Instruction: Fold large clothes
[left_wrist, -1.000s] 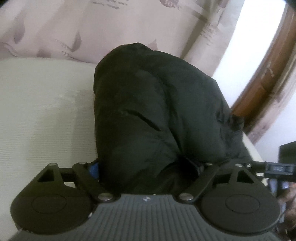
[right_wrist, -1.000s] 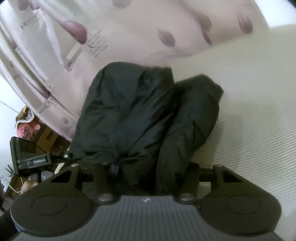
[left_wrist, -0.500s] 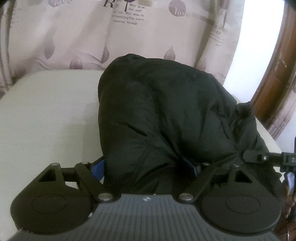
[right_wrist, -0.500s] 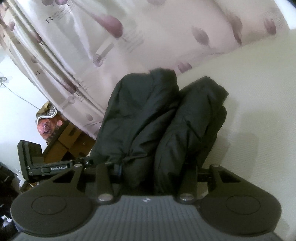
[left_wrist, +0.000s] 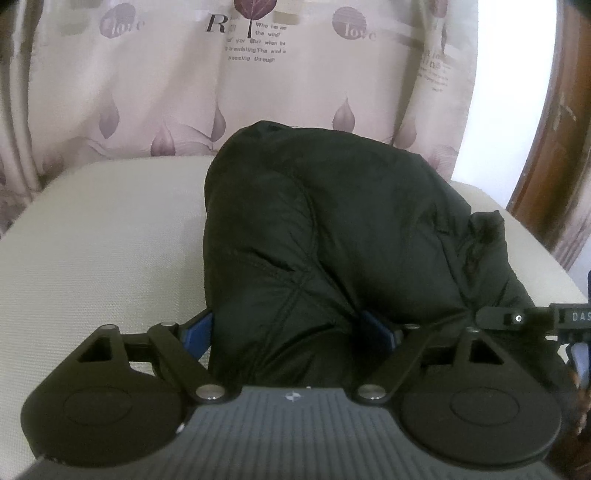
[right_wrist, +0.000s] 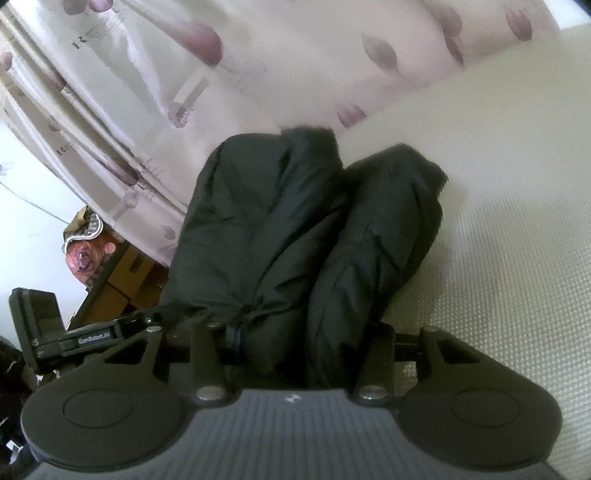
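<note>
Left gripper (left_wrist: 293, 328): its blue-padded fingers (left_wrist: 201, 328) stand wide apart with a thick bunch of the black puffer jacket (left_wrist: 332, 236) packed between them. Both pads touch the fabric, so it is clamped on a bulky fold, though the jaws are opening slightly.
Right gripper (right_wrist: 295, 343): its fingers (right_wrist: 380, 343) sit at a middling spread with two padded rolls of the jacket gathered between them. The pads themselves are hidden by cloth; the fabric fills the gap and looks pinched. These jaws are also easing open a little.
Jacket, left wrist view: a dark quilted mound starting between the fingers and rising ahead of them, leaning past the right finger toward the far right edge of the cushion.
Jacket, right wrist view (right_wrist: 280, 236): two side-by-side rolls running straight out from the fingers, the left one longer, the right one shorter and rounder at its end. They touch along their length.
Cream cushion (left_wrist: 96, 236): a woven surface under the jacket, bare to the left of the left gripper's fingers and, in the other view (right_wrist: 509, 236), bare to the right of the right gripper's fingers.
Curtain (left_wrist: 184, 85): pale fabric with purple leaf prints and lettering, hanging beyond the jacket, well ahead of the fingertips.
Other gripper seen from the left wrist (left_wrist: 517, 317): a black part at the far right, just beyond the right finger, against the jacket's edge.
Cardboard boxes (right_wrist: 122, 284): left of the right gripper's fingers, below the curtain.
</note>
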